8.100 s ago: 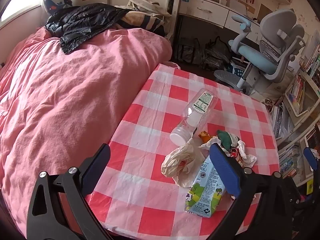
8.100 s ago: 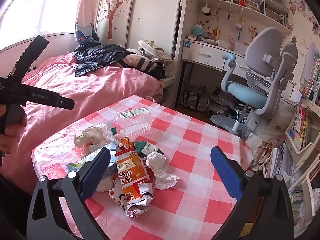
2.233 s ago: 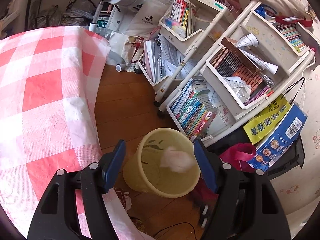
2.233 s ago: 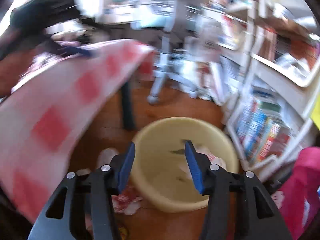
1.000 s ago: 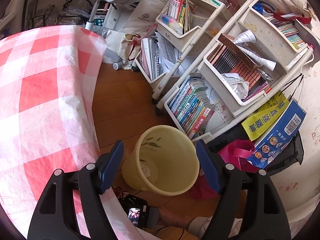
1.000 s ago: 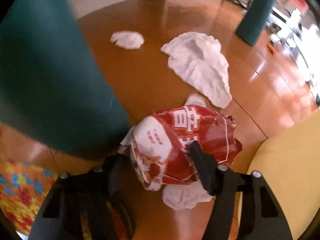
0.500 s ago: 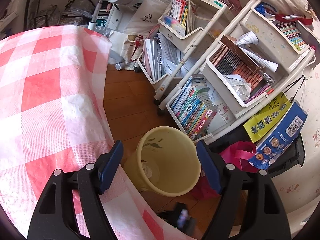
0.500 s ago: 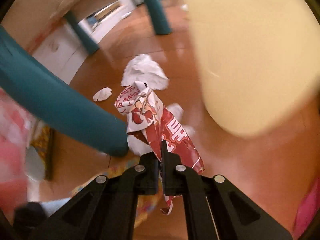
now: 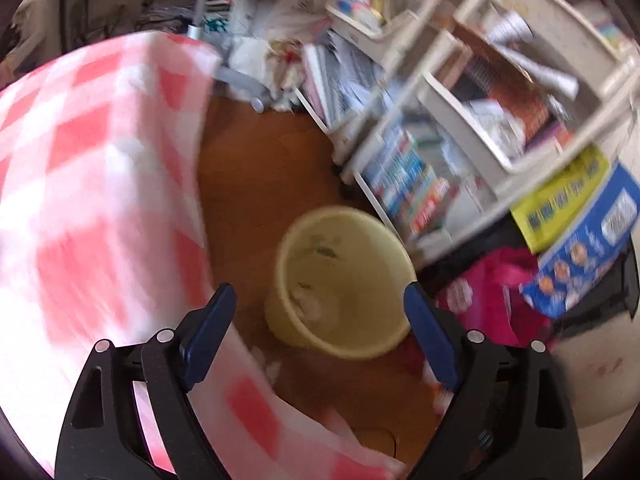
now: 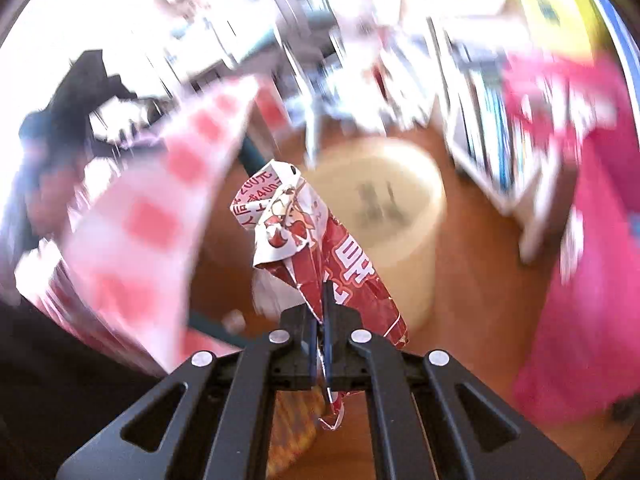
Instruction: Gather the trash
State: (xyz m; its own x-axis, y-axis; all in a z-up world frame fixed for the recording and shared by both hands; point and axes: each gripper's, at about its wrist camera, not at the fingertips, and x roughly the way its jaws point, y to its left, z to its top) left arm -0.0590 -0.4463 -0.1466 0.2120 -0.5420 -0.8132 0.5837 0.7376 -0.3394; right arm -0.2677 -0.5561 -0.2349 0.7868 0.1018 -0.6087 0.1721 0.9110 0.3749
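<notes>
My right gripper (image 10: 319, 312) is shut on a crumpled red and white snack wrapper (image 10: 308, 232), which sticks up in front of the camera. Behind the wrapper stands the pale yellow waste bin (image 10: 384, 216) on the wooden floor. In the left wrist view the same bin (image 9: 344, 284) sits below and between the fingers of my left gripper (image 9: 320, 312), whose jaws are opening with nothing held between them. A bit of pale crumpled trash (image 9: 308, 304) lies inside the bin. Both views are blurred by motion.
A table with a red and white checked cloth (image 9: 92, 168) fills the left side, its edge hanging close to the bin. White book racks (image 9: 460, 128) stand behind the bin, a pink bag (image 9: 496, 292) and a blue box (image 9: 592, 256) to its right.
My right gripper closed on the wrapper on the floor under the table and rose with it to face the bin. The left gripper's view swung a little, and its jaws widened.
</notes>
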